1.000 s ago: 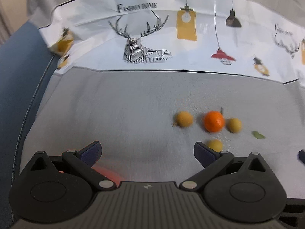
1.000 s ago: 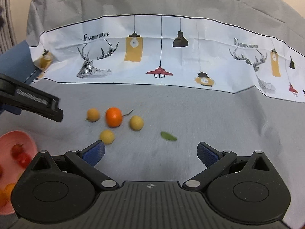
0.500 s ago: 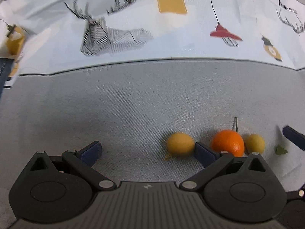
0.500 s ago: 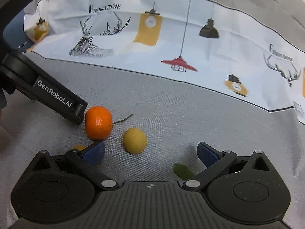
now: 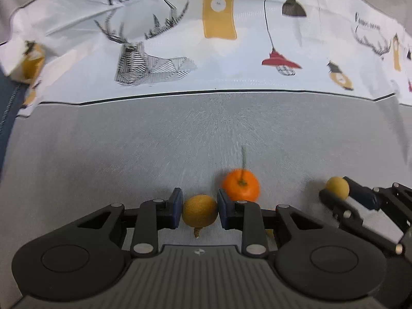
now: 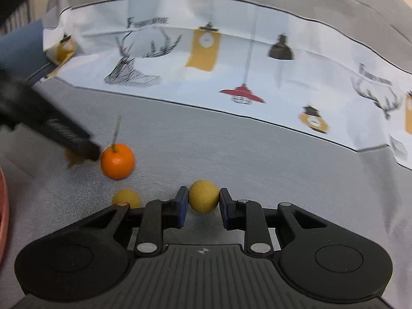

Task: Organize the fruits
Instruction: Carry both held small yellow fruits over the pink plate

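My left gripper (image 5: 199, 211) is shut on a small yellow fruit (image 5: 199, 214) with a short stem, low over the grey cloth. An orange tangerine (image 5: 240, 185) with a thin stalk lies just right of it. My right gripper (image 6: 202, 203) is shut on another round yellow fruit (image 6: 203, 195); this pair also shows at the right edge of the left wrist view (image 5: 337, 187). In the right wrist view the tangerine (image 6: 117, 161) lies to the left, and a third yellow fruit (image 6: 126, 198) lies below it. The left gripper's black body (image 6: 46, 123) reaches in from the left.
A pink bowl's rim (image 6: 3, 206) shows at the left edge of the right wrist view. The grey cloth (image 5: 128, 159) covers the table. A white printed cloth band (image 5: 231, 59) with deer and lamps runs along the back. A blue cushion (image 6: 20, 43) lies far left.
Both grippers moved down and forward onto the fruits and closed, each from wide open to gripping a yellow fruit. The green leaf is no longer in view.
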`<state>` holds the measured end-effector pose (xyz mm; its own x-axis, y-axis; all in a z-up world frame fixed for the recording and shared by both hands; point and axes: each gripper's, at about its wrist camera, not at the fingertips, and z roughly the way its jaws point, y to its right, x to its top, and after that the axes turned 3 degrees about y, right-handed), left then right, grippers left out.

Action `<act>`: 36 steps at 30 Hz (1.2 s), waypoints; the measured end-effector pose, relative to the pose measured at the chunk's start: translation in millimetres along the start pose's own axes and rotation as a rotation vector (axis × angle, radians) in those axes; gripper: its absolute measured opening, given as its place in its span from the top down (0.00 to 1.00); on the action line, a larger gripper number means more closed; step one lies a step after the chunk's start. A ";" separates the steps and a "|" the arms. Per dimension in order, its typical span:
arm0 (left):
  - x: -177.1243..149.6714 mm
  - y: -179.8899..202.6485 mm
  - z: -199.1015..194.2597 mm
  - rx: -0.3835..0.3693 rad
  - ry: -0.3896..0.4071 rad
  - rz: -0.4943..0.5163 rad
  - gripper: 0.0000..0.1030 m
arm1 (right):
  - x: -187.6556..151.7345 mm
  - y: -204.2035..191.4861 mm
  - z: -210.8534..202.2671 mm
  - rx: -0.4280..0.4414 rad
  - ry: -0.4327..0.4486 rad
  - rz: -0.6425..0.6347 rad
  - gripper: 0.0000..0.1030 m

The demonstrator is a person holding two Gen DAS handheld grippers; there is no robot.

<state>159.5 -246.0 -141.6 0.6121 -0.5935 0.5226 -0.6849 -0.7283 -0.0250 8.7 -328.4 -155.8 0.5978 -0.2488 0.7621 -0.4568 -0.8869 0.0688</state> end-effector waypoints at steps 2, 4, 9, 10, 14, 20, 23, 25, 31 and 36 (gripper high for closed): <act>-8.7 -2.1 -21.3 -0.001 0.029 -0.007 0.69 | -1.8 2.8 -14.3 -0.009 0.005 0.012 0.74; -17.6 -5.1 -42.8 0.000 0.050 -0.017 0.69 | -3.3 3.9 -32.0 -0.022 0.009 0.021 0.74; -41.5 -15.7 -95.3 0.002 0.104 -0.040 0.69 | -10.6 -4.3 -81.3 -0.021 0.012 0.064 0.74; -47.7 -18.1 -106.2 0.003 0.115 -0.043 0.69 | -12.5 -8.3 -91.0 -0.015 0.013 0.065 0.74; -74.2 -26.4 -143.3 0.018 0.142 -0.063 0.69 | -19.9 -31.7 -126.2 0.022 0.009 0.046 0.74; -120.2 -38.3 -192.5 0.037 0.165 -0.095 0.69 | -25.8 -70.6 -168.7 0.097 0.009 0.004 0.74; -141.2 -45.8 -212.3 0.039 0.162 -0.114 0.69 | -28.0 -88.6 -189.9 0.136 0.017 -0.020 0.74; -155.2 -51.9 -225.1 0.045 0.161 -0.132 0.69 | -30.5 -99.2 -203.4 0.155 0.024 -0.033 0.74; -190.0 -68.9 -258.5 0.067 0.165 -0.177 0.69 | -42.4 -127.8 -243.7 0.212 0.044 -0.073 0.74; -212.5 -76.5 -283.7 0.083 0.189 -0.204 0.69 | -49.7 -141.8 -266.5 0.232 0.062 -0.093 0.74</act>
<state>-30.3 33.0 -9.1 0.6439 -0.3629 0.6736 -0.5153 -0.8564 0.0312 -131.9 -86.5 -31.9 0.5852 -0.1435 0.7981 -0.2335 -0.9723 -0.0036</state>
